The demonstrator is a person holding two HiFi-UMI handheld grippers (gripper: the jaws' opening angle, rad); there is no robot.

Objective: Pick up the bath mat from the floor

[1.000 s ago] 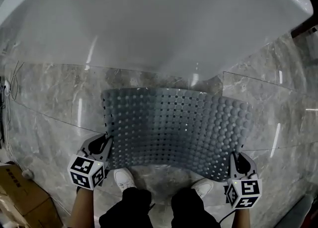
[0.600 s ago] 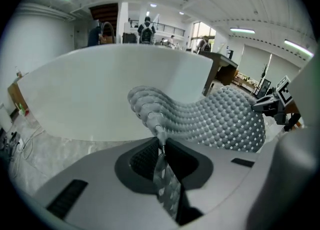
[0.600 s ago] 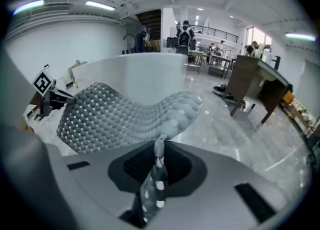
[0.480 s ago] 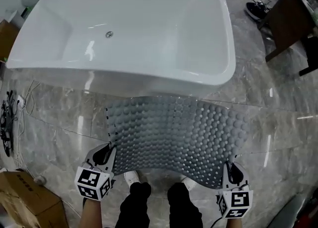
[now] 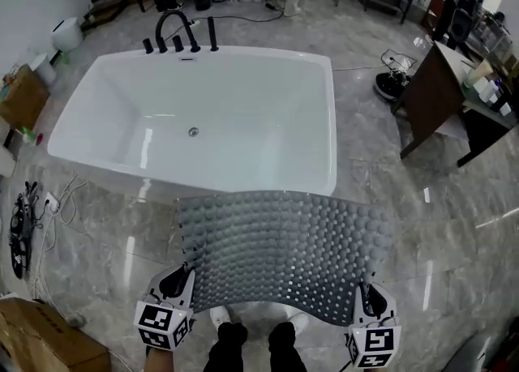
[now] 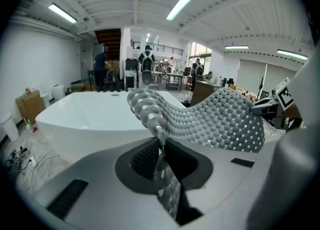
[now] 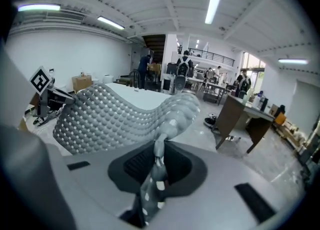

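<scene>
A grey bath mat [image 5: 284, 249] with rows of bumps and small holes hangs off the floor, stretched between both grippers in front of the person. My left gripper [image 5: 180, 284] is shut on the mat's near left corner. My right gripper [image 5: 363, 297] is shut on the near right corner. In the left gripper view the mat [image 6: 205, 119] runs out of the pinched jaws [image 6: 160, 150] and sags to the right. In the right gripper view the mat [image 7: 115, 113] leaves the closed jaws [image 7: 159, 158] and spreads to the left. The far edge of the mat hangs free above the floor.
A white bathtub [image 5: 195, 123] with black taps [image 5: 178, 32] stands just beyond the mat. A dark wooden desk [image 5: 442, 91] is at the right, cardboard boxes [image 5: 40, 346] and cables [image 5: 24, 216] at the left. The person's shoes [image 5: 219, 318] are under the mat on the marble floor [image 5: 438, 233].
The head view has risen and pulled back, bringing the whole tub and room into sight. The mat has come up with both grippers and now hangs higher, its corners still pinched.
</scene>
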